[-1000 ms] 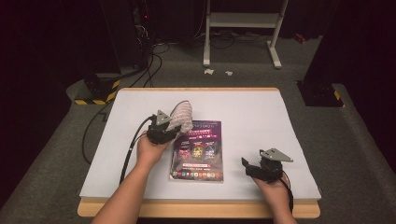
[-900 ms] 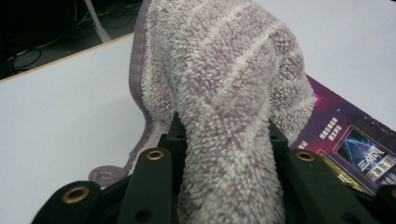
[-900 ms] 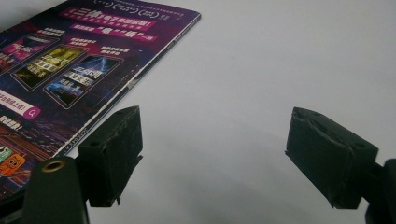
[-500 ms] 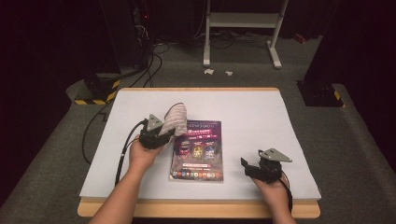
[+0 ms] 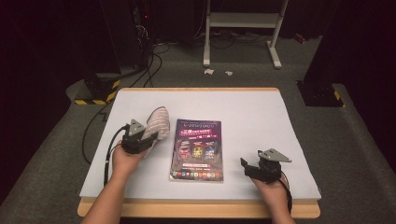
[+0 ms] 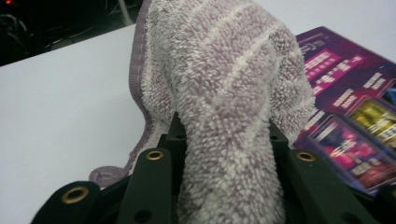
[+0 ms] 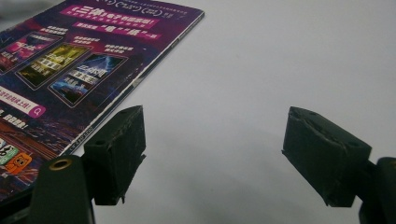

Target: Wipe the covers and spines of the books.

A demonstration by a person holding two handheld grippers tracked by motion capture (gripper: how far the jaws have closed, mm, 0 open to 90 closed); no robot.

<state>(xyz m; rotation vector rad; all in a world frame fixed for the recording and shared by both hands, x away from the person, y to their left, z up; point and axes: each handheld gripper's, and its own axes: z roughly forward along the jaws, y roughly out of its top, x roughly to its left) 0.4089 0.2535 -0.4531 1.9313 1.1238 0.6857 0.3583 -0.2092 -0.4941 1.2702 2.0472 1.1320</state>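
**Towel gripped at the left of the table**

Towel (image 5: 156, 123), striped in grey and white, is held by the left gripper (image 5: 140, 140) and is seen raised above the white table cover (image 5: 261, 112), left of the magazine (image 5: 197, 149). In the left gripper view the towel (image 6: 224, 93) is bunched into a thick roll that is pinched between the two black jaws, the pads being pressed into the pile on either side (a purple stitched hem runs down its left edge). One loose corner of the cloth is seen lying on the white surface just below the jaws. The purple cover of the magazine (image 6: 345, 116) is seen beyond the cloth, at the right of that view.

The magazine is laid flat near the middle of the table, its long side running away from the person, and it is touched by neither tool. The right gripper (image 5: 254, 169) is held low near the front edge of the table, well apart from the towel and to the right of the magazine. In the right gripper view its jaws are spread wide, with nothing between them but bare white surface, and the magazine (image 7: 70, 70) is seen just beside the left jaw. A forearm (image 5: 109, 196) is seen behind the left tool, entering from the bottom of the high view.
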